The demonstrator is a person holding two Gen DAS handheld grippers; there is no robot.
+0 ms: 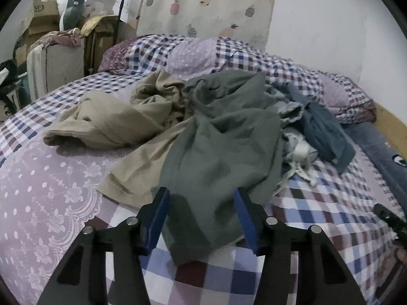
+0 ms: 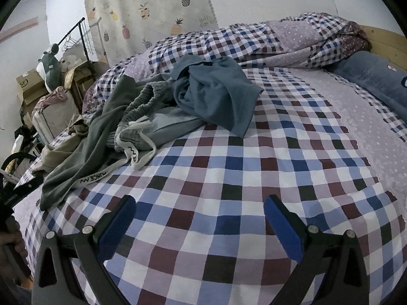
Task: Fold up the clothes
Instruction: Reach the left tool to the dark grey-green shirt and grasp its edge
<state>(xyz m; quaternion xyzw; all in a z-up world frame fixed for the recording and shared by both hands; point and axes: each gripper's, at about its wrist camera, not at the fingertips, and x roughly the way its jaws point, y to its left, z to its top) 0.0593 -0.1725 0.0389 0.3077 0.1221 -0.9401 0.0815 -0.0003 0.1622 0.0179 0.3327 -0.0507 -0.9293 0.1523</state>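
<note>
The left claw sits at the bottom of its picture, with its two blue pads on each side of the near end of a grey-green shirt. The pads stand partway open and do not press the cloth. The shirt lies crumpled in the middle of the bed, on the checked sheet. Left of it, and partly under it, is a tan garment. To the right lie grey shorts with white strings and a blue-grey top, all in one messy pile.

The right claw is at the bottom of its own picture. It is wide open and holds nothing; only bare checked sheet shows between its pads. In that view the pile of clothes is in the upper left, well apart from the claw. A rolled checked quilt runs along the top, under a pineapple curtain.
</note>
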